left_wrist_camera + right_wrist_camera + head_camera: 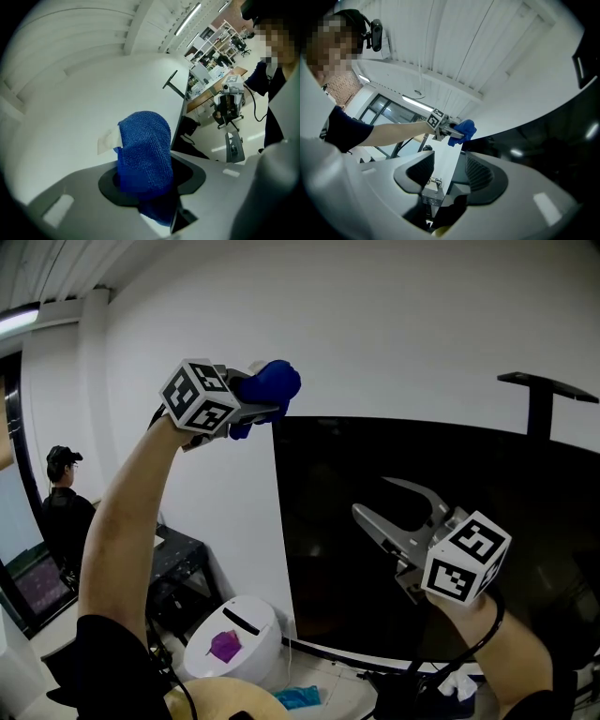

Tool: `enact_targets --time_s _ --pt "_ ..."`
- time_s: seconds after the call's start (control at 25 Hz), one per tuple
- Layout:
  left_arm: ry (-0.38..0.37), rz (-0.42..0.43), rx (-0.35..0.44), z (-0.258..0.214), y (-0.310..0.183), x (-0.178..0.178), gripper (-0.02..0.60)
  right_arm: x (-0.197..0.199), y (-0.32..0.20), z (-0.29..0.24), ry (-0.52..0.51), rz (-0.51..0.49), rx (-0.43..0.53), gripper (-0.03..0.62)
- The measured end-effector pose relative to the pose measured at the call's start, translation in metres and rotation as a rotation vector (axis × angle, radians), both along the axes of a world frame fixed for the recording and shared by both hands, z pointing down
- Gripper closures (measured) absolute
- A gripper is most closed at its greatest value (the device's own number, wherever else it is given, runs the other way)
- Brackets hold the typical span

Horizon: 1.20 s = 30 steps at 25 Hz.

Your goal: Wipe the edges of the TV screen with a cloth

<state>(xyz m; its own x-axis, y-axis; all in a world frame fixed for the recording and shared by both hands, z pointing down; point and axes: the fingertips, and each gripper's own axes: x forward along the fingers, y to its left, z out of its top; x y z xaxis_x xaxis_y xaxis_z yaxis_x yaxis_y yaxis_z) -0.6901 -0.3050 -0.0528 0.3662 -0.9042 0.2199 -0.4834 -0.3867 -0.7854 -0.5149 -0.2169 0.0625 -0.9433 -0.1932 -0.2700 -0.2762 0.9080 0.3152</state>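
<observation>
White wall (403, 324) fills the background behind a large black TV screen (356, 549), its glass dark and faintly reflective, with a black bracket (544, 390) rising above its top edge at the right. A person in a cap (64, 512) stands far off at the left. Below the screen's left edge sits a round white container (246, 641) with a small purple object (225, 645) on its lid.

A bare forearm reaches up to hold the left gripper (267, 407) high, its jaws clamped tight on a bunched blue cloth (274, 382). The cloth bulges out past the fingertips and sits at the screen's upper left corner, just above the top edge; whether it touches the frame cannot be told.

Lower and to the right, the right gripper (373, 496) is raised in front of the dark glass with its jaws apart and nothing pinched between them.
</observation>
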Motion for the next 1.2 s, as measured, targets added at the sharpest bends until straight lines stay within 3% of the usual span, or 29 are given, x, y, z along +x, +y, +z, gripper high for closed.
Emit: enact_targets --time_s 0.24,0.36,0.84,1.2 --pt "0.043 0.102 -0.078 0.006 0.003 0.031 0.433 0.016 -0.002 0.004 -0.014 0.027 -0.01 0.381" --pt "0.018 0.07 -0.086 0.008 -0.005 0.041 0.433 0.024 -0.004 0.007 -0.024 0.037 -0.022 0.381" --pt "0.039 0.108 -0.109 0.009 -0.008 0.082 0.434 0.073 -0.006 0.004 -0.071 0.123 -0.032 0.381" --pt "0.039 0.113 -0.122 0.011 -0.012 0.159 0.434 0.157 -0.015 0.005 -0.073 0.145 -0.039 0.381"
